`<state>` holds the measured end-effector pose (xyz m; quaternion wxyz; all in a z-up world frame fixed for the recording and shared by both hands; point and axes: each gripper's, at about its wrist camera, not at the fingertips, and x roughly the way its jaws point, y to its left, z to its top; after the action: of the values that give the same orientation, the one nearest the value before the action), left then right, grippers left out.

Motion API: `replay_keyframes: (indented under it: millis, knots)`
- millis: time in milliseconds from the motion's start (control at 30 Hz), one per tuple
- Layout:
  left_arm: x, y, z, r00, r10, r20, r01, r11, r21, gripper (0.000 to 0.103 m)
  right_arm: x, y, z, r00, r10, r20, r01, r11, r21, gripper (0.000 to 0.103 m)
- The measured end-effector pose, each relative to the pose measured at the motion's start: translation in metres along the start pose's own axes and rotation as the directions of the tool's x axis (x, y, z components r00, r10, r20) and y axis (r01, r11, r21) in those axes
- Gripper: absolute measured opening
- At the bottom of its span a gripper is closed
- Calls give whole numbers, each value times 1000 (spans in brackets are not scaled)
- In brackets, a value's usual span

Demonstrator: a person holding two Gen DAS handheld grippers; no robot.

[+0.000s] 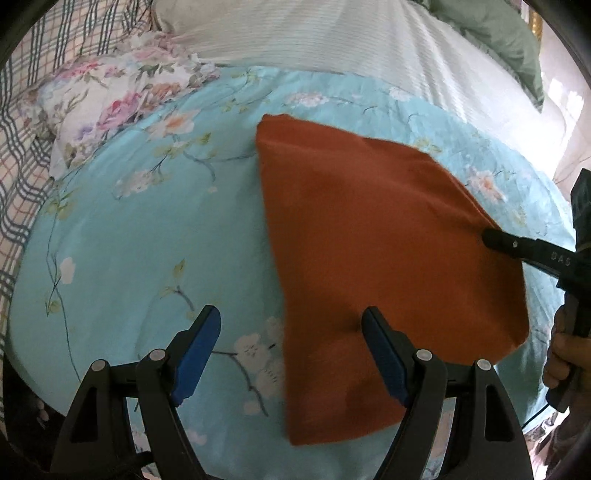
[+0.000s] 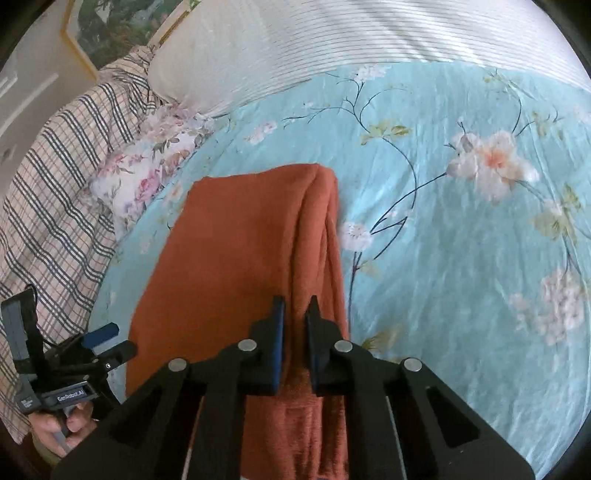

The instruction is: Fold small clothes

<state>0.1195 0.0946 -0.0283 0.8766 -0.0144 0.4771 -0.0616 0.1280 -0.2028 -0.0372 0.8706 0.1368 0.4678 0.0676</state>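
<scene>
Near end of the rust cloth (image 2: 236, 258) slips under the right gripper (image 2: 295, 306), so its lower hem is out of sight. In the left wrist view the cloth's near edge is smeared with blur. The right gripper's body runs off the right edge there, only a dark finger (image 1: 517, 247) showing. The hand (image 2: 62, 432) on the left gripper (image 2: 107, 343) is cut by the bottom left corner. A framed picture (image 2: 122, 29) past the bed's far corner is cropped, its subject unclear.
</scene>
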Motion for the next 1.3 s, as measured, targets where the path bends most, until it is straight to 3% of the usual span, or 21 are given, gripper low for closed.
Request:
replay_keyframes:
  millis: [167,467,533,600,667,800,1000,1200,1300]
  knots:
    - [19,-10,-5,1000,12,-27,-12,1000,28,81,21,-13,-11,999,-28,-24,28,999,24,12]
    - [14,-2,-9,999,-4,-43,3,1000,-12,82,-24,0,-13,998,-55,37,54,998,23,24]
    - [9,-4,-13,999,10,-40,-10,1000,-2,82,-38,8,-19,997,-57,56,57,998,9,47]
    - [3,-5,-16,999,23,-36,-23,1000,10,82,-49,19,-27,996,-59,72,60,998,-13,60]
    - [-2,-6,-20,999,37,-35,-37,999,19,82,-56,29,-37,995,-74,69,77,996,-40,62]
    - [-10,-3,-34,998,49,-50,-47,999,27,82,-62,46,-64,990,-130,50,134,986,-99,76]
    - [-24,-2,-59,995,86,-40,-83,994,73,83,-61,63,-102,987,-163,7,162,970,-182,87]
    - [-29,-4,-81,993,102,-59,-95,989,111,83,-62,67,-116,983,-182,-33,172,964,-201,88]
    - [-35,-7,-87,993,103,-64,-94,987,134,83,-74,75,-116,980,-198,-11,190,954,-230,88]
